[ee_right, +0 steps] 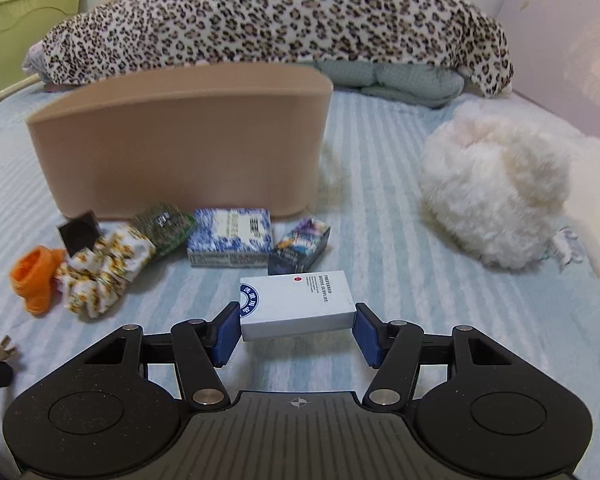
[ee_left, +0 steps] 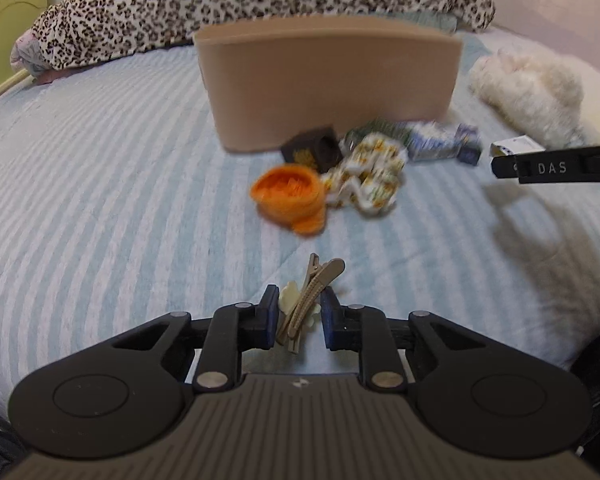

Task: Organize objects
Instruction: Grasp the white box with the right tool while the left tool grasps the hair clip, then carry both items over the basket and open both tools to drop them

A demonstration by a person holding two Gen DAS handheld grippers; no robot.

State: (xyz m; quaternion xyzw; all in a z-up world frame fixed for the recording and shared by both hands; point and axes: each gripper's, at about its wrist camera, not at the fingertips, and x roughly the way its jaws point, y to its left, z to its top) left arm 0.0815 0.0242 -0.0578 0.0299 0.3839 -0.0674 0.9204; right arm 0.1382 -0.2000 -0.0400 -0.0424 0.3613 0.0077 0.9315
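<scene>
My left gripper [ee_left: 300, 314] is shut on a tan hair clip [ee_left: 308, 304] with a cream flower, held just above the striped bedspread [ee_left: 100, 200]. My right gripper [ee_right: 296, 326] is shut on a white box [ee_right: 296, 306] with a blue round logo; its finger and the box [ee_left: 516, 146] show at the right of the left wrist view. A tan bin [ee_right: 180, 140] stands on the bed ahead. In front of it lie an orange sock [ee_right: 36, 280], a floral cloth [ee_right: 100, 276], a dark cube [ee_right: 78, 234], a green packet [ee_right: 164, 226], a blue-white box [ee_right: 230, 242] and a small dark box [ee_right: 300, 250].
A leopard-print blanket [ee_right: 260, 20] lies across the far side of the bed. A fluffy white plush [ee_right: 496, 196] sits to the right. A green cabinet [ee_right: 16, 24] stands at far left, a pink wall at right.
</scene>
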